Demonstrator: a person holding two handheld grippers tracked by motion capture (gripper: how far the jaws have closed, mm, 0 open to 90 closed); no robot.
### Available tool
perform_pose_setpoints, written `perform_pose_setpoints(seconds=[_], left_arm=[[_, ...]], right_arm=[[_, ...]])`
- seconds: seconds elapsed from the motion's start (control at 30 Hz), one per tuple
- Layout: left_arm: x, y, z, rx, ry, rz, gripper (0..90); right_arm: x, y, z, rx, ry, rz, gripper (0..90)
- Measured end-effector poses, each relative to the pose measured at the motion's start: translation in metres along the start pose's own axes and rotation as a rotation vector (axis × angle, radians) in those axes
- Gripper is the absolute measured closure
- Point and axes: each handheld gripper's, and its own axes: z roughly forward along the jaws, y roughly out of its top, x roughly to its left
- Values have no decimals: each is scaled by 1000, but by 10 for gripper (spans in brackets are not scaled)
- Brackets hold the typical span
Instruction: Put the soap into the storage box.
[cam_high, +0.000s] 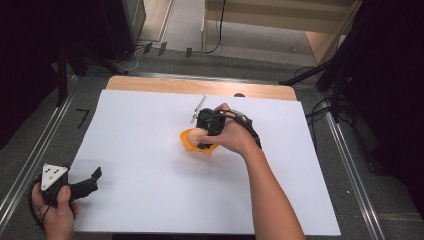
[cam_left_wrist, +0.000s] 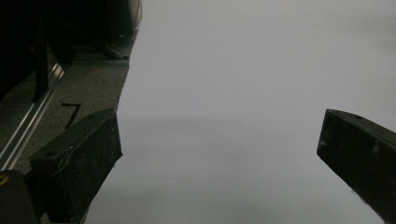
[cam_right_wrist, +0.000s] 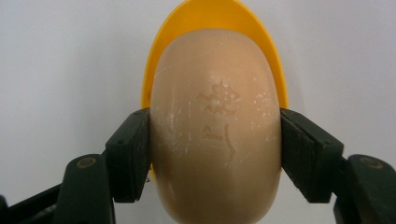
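Beige soap bar (cam_right_wrist: 215, 126), oval with a stamped mark on its face, is pinched between the two black jaws of the right tool (cam_right_wrist: 215, 154); the pads press on both of its sides in the right gripper view, and it sits over a yellow dish (cam_right_wrist: 215, 18) whose rim pokes out above it toward the top of the frame; in the high view that same soap (cam_high: 194, 134) and dish (cam_high: 192, 146) are around the middle of the picture, a bit right of centre, on the white sheet (cam_high: 150, 200) that covers the table (cam_high: 150, 84); the right tool (cam_high: 204, 134) is gripped in the person's right hand (cam_high: 235, 136), forearm coming up from the bottom edge; a thin pale strip (cam_high: 199, 108) lies just above the hand, can't tell what it is; left tool (cam_high: 92, 181) is down in the lower left corner of the high view, at the edge of the sheet, held in the left hand (cam_high: 57, 210), well apart from the soap; in the left gripper view its jaws are spread wide with nothing but white sheet (cam_left_wrist: 243, 93) between them; dark floor (cam_left_wrist: 84, 88) shows at the left of that frame.
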Motion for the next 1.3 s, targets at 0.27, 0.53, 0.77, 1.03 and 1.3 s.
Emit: perform_pose_setpoints(seconds=[0.27, 0.53, 0.77, 1.03, 1.3], left_arm=[[0, 0, 0, -1, -1, -1, 1], [0, 0, 0, 3, -2, -1, 1], [0, 0, 0, 3, -1, 0, 1], [0, 0, 0, 4, 1, 1, 1], [0, 0, 0, 5, 2, 4, 1]], right_arm=[[-1, -1, -5, -31, -1, 20, 305], [-2, -8, -19, -69, -46, 50, 249], [-1, -21, -27, -104, -78, 100, 136], [-1, -51, -32, -144, -120, 195, 8], [2, -83, -38, -179, -136, 260, 0]])
